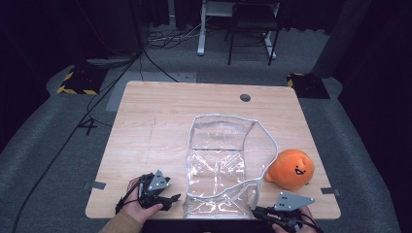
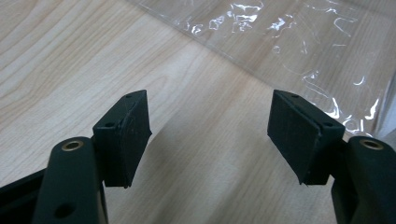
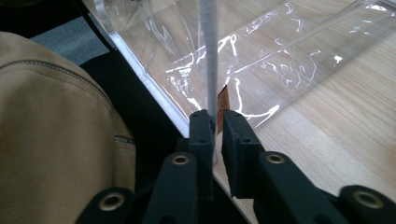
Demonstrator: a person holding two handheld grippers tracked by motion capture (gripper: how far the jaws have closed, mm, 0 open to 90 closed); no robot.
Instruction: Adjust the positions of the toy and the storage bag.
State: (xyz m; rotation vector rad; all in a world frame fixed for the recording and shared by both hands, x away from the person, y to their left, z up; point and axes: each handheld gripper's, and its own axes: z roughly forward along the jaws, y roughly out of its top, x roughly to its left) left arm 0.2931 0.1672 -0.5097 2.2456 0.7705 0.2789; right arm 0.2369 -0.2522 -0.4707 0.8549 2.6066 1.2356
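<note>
from the high view i see the clear plastic bag (image 1: pixel 221 162) lying open on the wooden table (image 1: pixel 150 131), its white-edged mouth rising toward the far side and its near end at the table's front edge. my left gripper (image 1: pixel 165 196) rests just left of the bag's near left corner, held in a hand with a tan sleeve, and its jaws point toward the bag without touching it. my right gripper (image 1: pixel 257 211) sits at the bag's near right corner, against the white edge. an orange plush toy (image 1: pixel 291 168) with a smiling face lies just right of the bag, near its trailing white edge.

in the left gripper view my left gripper (image 2: pixel 210 135) stands wide open with nothing between its pads, bare wood below it, and the bag (image 2: pixel 299 42) lies beyond and to the right of the jaws, apart from them.

in the right gripper view my right gripper (image 3: pixel 217 128) is nearly closed, and the bag's white edge strip (image 3: pixel 208 56) runs straight down into the narrow gap between the pads. i cannot tell for sure whether the pads press on it. a small orange tag (image 3: pixel 223 102) sits on the bag just beyond the jaws, and a tan jacket (image 3: pixel 51 135) is at the left of the bag.
</note>
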